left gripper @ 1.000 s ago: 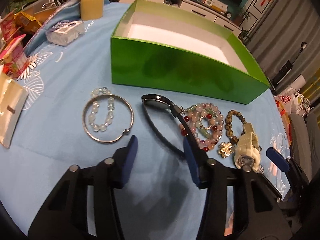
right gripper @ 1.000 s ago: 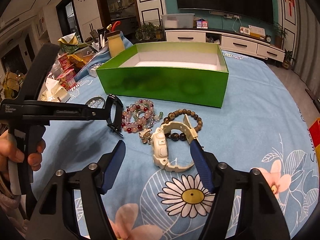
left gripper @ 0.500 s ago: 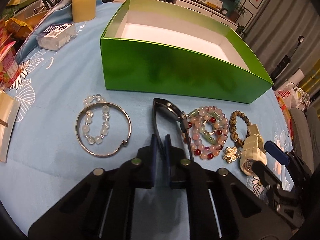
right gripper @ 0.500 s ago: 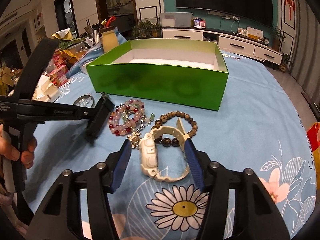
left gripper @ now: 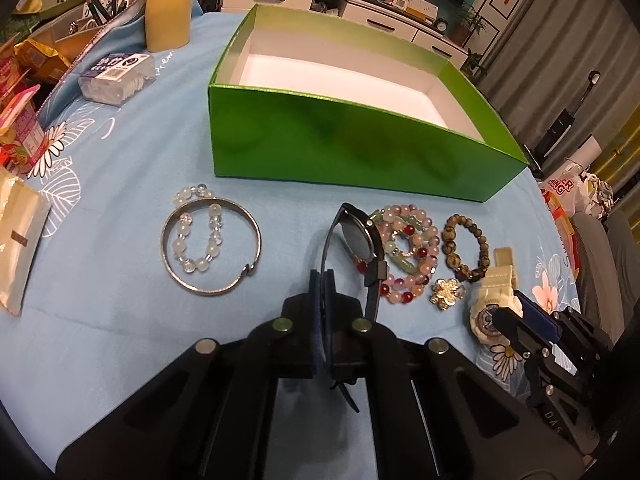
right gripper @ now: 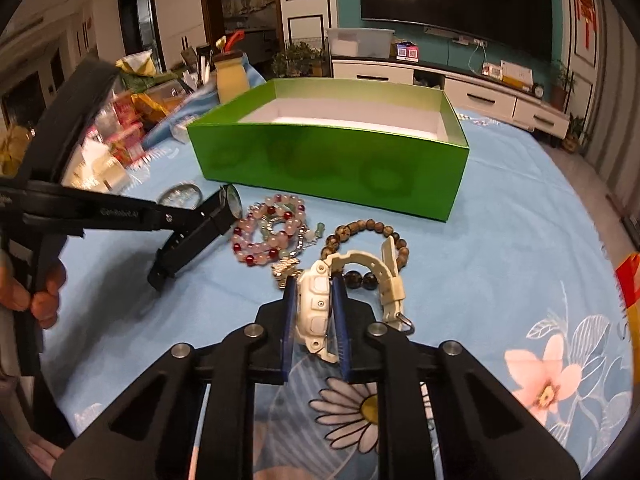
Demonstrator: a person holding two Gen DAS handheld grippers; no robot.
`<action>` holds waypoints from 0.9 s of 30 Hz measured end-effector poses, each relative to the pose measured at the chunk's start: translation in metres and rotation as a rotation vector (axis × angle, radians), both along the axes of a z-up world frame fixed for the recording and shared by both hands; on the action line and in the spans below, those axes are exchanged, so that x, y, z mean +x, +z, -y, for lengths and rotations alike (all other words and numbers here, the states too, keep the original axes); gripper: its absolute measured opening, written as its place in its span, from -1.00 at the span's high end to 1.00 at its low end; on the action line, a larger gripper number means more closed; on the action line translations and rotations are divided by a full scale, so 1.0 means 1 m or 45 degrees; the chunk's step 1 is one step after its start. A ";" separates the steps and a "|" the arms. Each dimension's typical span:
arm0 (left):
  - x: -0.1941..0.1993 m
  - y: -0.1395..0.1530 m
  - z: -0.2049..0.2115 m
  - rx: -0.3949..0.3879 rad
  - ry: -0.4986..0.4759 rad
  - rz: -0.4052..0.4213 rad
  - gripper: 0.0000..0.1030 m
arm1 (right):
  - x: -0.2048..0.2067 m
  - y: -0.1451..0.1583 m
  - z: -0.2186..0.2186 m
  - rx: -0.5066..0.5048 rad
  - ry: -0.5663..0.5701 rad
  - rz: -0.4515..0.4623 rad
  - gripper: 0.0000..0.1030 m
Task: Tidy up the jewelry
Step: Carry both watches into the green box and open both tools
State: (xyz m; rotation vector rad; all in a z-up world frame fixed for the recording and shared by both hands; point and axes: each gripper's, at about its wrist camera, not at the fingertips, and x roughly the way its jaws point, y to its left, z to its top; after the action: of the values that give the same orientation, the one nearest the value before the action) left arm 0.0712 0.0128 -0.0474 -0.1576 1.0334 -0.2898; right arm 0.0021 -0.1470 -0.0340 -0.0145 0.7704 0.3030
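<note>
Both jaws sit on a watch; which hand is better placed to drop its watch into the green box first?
Left, marginally. The left gripper is shut on the black watch strap, nearer the green box. The right gripper jaws are closing around the white watch, farther back.

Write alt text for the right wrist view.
The right gripper is closing its blue pads on a cream plastic watch lying on a blue floral tablecloth. Beaded bracelets and an open green cardboard box lie beyond.
</note>
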 end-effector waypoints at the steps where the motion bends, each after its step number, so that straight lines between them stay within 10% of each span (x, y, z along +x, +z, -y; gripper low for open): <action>1: -0.003 0.002 -0.001 -0.002 0.000 0.007 0.98 | -0.001 0.002 0.002 0.021 -0.003 0.000 0.66; 27: -0.039 0.080 -0.001 -0.098 -0.047 0.197 0.98 | -0.040 0.072 0.020 0.313 0.005 0.167 0.67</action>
State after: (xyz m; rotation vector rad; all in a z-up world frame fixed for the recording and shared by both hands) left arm 0.0321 0.0142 0.0326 -0.1829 0.8727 -0.3702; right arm -0.0377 -0.1669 0.0379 0.1943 0.5989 0.3951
